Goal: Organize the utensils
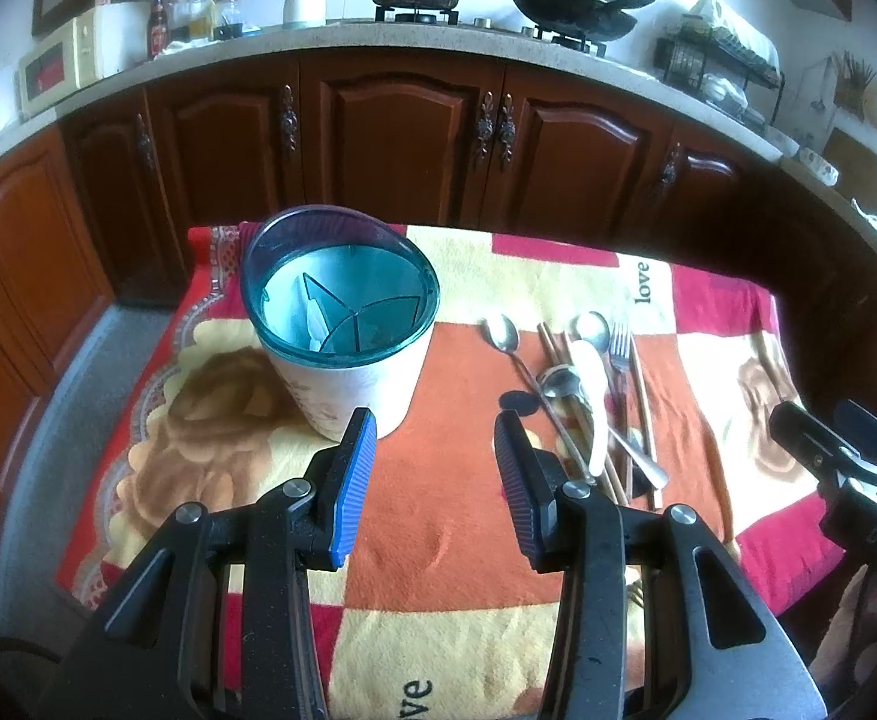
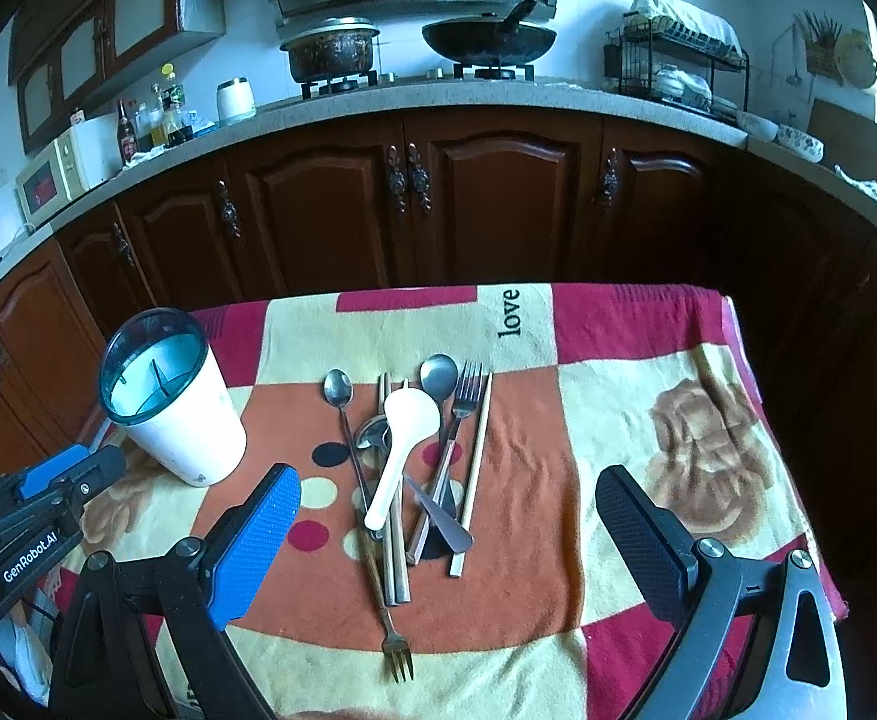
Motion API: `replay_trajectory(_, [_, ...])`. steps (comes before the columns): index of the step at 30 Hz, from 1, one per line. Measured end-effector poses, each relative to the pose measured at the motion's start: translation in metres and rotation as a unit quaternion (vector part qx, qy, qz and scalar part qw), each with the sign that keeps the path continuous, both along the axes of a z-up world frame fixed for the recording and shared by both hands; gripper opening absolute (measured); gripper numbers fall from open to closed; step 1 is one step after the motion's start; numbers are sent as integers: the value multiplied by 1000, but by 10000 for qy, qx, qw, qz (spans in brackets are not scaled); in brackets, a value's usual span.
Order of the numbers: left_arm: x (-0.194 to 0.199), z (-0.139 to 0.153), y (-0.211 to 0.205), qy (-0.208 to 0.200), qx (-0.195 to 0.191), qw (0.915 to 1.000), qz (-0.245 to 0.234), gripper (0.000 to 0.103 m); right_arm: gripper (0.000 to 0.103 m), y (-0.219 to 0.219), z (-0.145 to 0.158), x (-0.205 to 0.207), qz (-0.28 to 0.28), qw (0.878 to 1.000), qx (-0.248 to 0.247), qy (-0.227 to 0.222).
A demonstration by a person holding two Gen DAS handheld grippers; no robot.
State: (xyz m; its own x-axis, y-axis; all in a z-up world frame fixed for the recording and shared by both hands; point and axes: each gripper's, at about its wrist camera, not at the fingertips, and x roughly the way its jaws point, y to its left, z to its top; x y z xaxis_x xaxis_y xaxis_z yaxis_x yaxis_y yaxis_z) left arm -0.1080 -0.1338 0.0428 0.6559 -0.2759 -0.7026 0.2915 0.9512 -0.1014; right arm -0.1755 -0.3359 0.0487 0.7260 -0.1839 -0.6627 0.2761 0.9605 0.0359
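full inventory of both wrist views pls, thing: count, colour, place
utensil holder: 1, white with teal rim and dividers, upright on blanket, left of pile
white spoon: 1, white, on top of pile
metal spoons: at least 3, silver, in pile
forks: 2, one silver, one pointing toward camera
chopsticks: several, tan and brown, exact count unclear
blanket: 1, red, orange, cream patches, covering table
pot, wok: 1 each, dark, on stove
left gripper: open, empty
right gripper: open, empty

Dark wood cabinets point(image 2: 498, 192) under a pale counter point(image 2: 438, 97), daylight from the right
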Motion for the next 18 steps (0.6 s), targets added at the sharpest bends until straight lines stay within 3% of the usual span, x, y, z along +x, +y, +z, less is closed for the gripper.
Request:
replay_trajectory(6, [10,-10,-6,177,36,9998,-61,40,97,-13,-17,7,308,9991,284,60])
replay_trajectory(12, [21,-16,-28,303,111,9990,-312,40,74,-36,-44,32,551,9948,805,275])
replay_trajectory(18, [36,-29,-55,301,367,9971,-597,40,71,-59,-59,50,439,9927,1027,448])
